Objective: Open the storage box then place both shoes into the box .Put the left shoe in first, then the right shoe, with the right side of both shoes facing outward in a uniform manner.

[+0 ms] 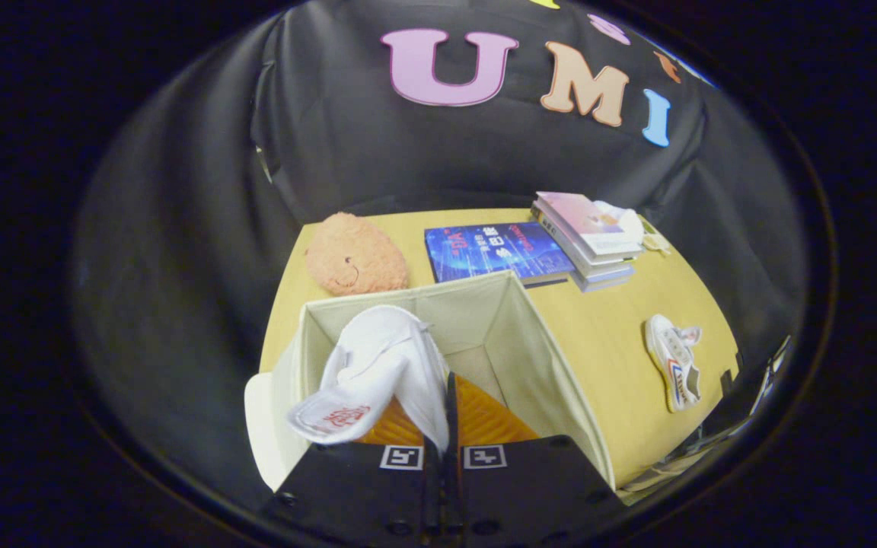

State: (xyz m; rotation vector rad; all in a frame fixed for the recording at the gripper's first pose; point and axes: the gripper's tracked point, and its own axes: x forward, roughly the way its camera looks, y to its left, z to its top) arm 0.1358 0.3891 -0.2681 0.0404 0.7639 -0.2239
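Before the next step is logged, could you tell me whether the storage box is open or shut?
Open: the storage box shows its bare inside walls, and the fingers, closed on a white shoe, hold it over the opening.

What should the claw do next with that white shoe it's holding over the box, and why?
Probably lower it a little and let go. The claw is pinched shut on the white shoe, which hangs above the open storage box, and the second shoe lies on the table waiting its turn.
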